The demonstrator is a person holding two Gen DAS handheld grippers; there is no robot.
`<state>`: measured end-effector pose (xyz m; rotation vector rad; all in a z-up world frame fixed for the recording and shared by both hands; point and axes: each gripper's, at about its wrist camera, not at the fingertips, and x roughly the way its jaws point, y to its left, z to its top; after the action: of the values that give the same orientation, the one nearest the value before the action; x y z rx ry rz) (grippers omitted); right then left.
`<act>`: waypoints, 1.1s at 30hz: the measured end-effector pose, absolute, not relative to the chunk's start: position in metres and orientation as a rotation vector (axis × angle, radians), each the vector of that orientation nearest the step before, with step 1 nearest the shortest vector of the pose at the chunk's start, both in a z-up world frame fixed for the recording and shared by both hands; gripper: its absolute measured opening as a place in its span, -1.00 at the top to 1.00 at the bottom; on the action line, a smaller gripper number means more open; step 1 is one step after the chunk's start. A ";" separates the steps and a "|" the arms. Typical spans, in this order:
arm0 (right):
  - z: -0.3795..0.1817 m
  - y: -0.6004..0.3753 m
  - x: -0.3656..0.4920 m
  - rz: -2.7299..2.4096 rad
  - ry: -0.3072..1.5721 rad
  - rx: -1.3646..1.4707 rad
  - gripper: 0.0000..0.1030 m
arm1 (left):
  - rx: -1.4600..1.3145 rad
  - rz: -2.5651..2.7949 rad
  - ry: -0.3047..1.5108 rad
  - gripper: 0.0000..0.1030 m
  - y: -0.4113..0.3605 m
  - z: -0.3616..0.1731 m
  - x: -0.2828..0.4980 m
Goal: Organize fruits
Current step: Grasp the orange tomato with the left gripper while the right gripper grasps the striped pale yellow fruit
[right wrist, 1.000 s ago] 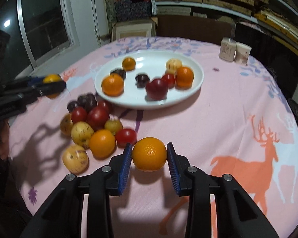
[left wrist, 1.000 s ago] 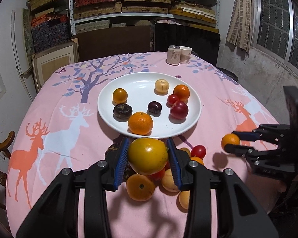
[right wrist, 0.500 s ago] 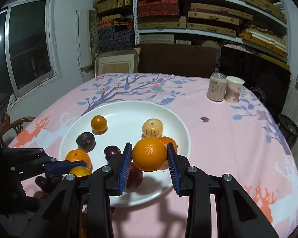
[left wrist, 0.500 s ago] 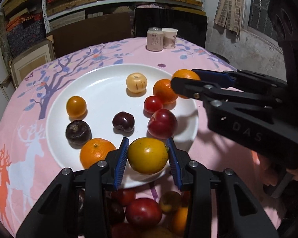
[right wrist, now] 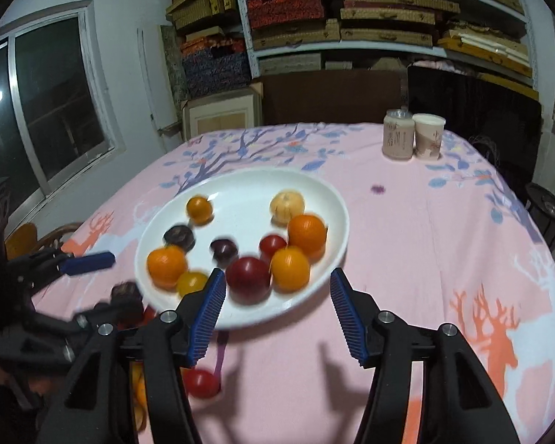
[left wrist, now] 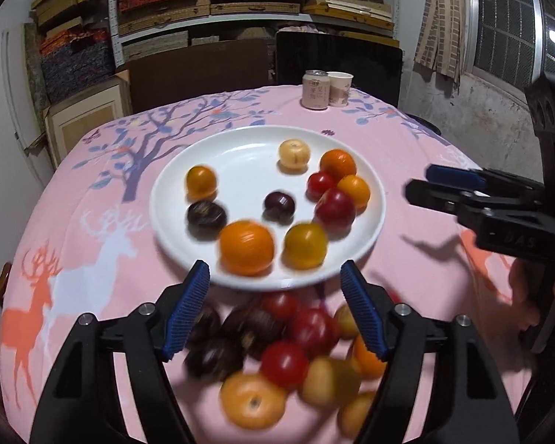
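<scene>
A white plate (left wrist: 240,155) holds several fruits, among them a yellow-orange fruit (left wrist: 305,246) near its front rim and a small orange (left wrist: 354,190) at its right. The plate also shows in the right wrist view (right wrist: 333,207), with that small orange (right wrist: 289,269) beside a red plum (right wrist: 248,279). My left gripper (left wrist: 275,309) is open and empty above a pile of loose fruit (left wrist: 296,347) on the cloth. My right gripper (right wrist: 275,312) is open and empty just in front of the plate. It also shows in the left wrist view (left wrist: 447,185), right of the plate.
A can (left wrist: 315,88) and a paper cup (left wrist: 339,88) stand at the table's far edge. A lone red fruit (right wrist: 202,383) lies on the pink tablecloth (right wrist: 444,259). Shelves and a dark chair back stand behind the table.
Both grippers have opened, left their fruits on the plate and drawn back from it. The yellow-orange fruit and the small orange now lie on the plate.
</scene>
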<state>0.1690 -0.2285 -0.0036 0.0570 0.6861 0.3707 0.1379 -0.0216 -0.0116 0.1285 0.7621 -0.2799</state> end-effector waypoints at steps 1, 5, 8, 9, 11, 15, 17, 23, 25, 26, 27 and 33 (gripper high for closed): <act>-0.006 -0.228 0.160 0.388 0.710 0.058 -0.15 | 0.127 -0.264 0.761 -0.42 -0.014 -0.012 0.129; -0.018 -0.208 0.117 0.531 0.797 0.034 -0.15 | 0.098 -0.186 0.769 -0.56 0.019 -0.020 0.100; -0.026 -0.178 0.088 0.631 0.843 -0.019 -0.15 | 0.059 -0.158 0.792 -0.56 0.037 -0.026 0.087; -0.030 -0.169 0.082 0.657 0.859 -0.038 -0.15 | 0.057 -0.148 0.797 -0.56 0.040 -0.028 0.085; -0.034 -0.154 0.076 0.689 0.880 -0.069 -0.14 | 0.055 -0.137 0.809 -0.56 0.043 -0.032 0.081; -0.044 -0.134 0.074 0.682 0.905 -0.094 -0.14 | 0.070 -0.135 0.816 -0.56 0.043 -0.036 0.075; -0.046 -0.127 0.076 0.655 0.895 -0.110 0.08 | 0.084 -0.135 0.822 -0.56 0.040 -0.040 0.073; -0.047 -0.131 0.077 0.609 0.873 -0.097 0.22 | 0.110 -0.169 0.845 -0.56 0.026 -0.047 0.074; -0.046 -0.148 0.077 0.590 0.862 -0.051 0.22 | 0.143 -0.177 0.849 -0.56 0.016 -0.049 0.076; -0.046 -0.155 0.077 0.575 0.852 -0.044 0.22 | 0.169 -0.174 0.849 -0.56 0.010 -0.050 0.077; -0.047 -0.164 0.077 0.565 0.847 -0.029 0.22 | 0.201 -0.170 0.850 -0.56 0.004 -0.053 0.079; -0.053 -0.193 0.083 0.536 0.871 0.061 0.21 | 0.196 -0.210 0.901 0.17 -0.006 -0.061 0.096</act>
<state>0.0829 -0.1929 -0.0527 0.0613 0.8709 0.5356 0.0961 -0.0057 -0.0613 0.1960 0.9012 -0.2103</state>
